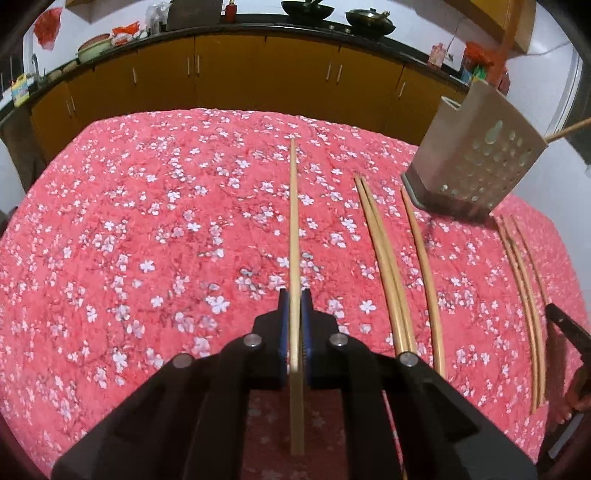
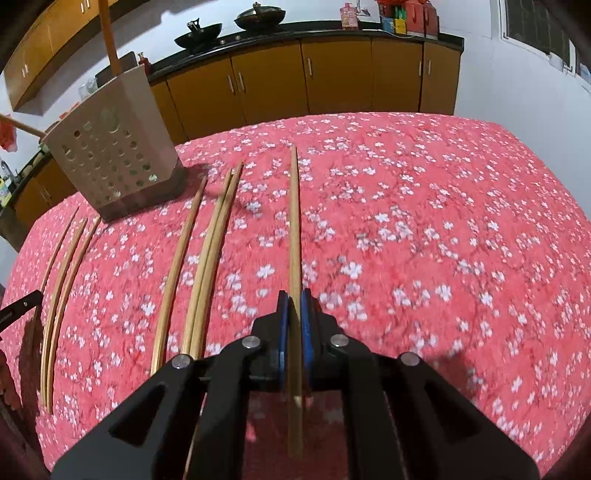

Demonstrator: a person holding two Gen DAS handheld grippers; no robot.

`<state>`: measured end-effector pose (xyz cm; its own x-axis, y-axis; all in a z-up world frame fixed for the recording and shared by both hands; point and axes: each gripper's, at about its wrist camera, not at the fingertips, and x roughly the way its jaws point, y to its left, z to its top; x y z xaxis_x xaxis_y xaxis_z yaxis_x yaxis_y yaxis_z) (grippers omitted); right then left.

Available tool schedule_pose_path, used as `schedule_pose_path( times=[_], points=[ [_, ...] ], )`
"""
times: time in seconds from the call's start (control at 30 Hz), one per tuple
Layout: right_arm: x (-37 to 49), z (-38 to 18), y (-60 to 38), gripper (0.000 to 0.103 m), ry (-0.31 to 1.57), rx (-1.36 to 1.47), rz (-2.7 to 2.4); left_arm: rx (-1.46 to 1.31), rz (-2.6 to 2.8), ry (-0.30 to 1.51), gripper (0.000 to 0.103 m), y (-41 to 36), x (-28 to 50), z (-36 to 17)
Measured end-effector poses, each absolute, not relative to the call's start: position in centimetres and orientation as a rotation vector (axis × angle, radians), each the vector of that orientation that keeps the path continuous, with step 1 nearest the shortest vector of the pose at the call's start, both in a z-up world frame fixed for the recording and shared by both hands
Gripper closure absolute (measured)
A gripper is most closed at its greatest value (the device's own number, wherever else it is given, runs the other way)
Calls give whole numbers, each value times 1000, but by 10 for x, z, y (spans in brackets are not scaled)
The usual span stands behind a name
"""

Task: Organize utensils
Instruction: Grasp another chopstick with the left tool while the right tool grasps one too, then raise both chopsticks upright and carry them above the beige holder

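Both tongs clenched, one chopstick each.

My left gripper (image 1: 294,295) grasps a chopstick (image 1: 293,221) between its blue pads (image 1: 283,325); the stick runs straight away from me along the fingers, far tip out over the middle of the pink flowered tablecloth (image 1: 147,221), near end sticking back past the pads.

My right gripper (image 2: 294,297) is clamped the same way on a second chopstick (image 2: 294,221), which also points toward the far edge of the cloth.

Between the two tongs, loose chopsticks lie on the cloth, all roughly parallel, running near to far. Seen from the left wrist: a touching pair (image 1: 384,258) just right of my held stick, a single (image 1: 424,277) beside that, then a cluster (image 1: 521,295) further right, near the cloth's edge.

The perforated utensil holder (image 1: 476,162) stands upright at the far end of these loose sticks, on a dark base, touching none of them as far as I can tell. Something with a wooden handle (image 1: 569,129) pokes out of its top.

Behind the table: yellow cabinets (image 1: 258,74) under a dark counter with two woks (image 1: 306,9).
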<state>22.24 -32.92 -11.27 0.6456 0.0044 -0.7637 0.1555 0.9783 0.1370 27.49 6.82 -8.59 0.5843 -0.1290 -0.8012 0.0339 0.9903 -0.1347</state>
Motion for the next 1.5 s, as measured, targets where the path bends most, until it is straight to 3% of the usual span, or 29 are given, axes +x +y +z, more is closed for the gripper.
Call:
schedule_pose_path(
  times=[0.23,0.57,0.83,1.5],
  points=[
    [211,-112,-326,95,873,189,-76,-88,-125,931,89,70,253,-85],
    [196,-113,-323,95,869,171,-81,-59,-117,923,89,69,231,-86],
    [187,-95,-328,95,821,183,-88,-31,-98,933,95,68,227,-81],
    [164,28,-351,95,456,184,-143,-145,-110,585,95,98,222,59]
  ],
)
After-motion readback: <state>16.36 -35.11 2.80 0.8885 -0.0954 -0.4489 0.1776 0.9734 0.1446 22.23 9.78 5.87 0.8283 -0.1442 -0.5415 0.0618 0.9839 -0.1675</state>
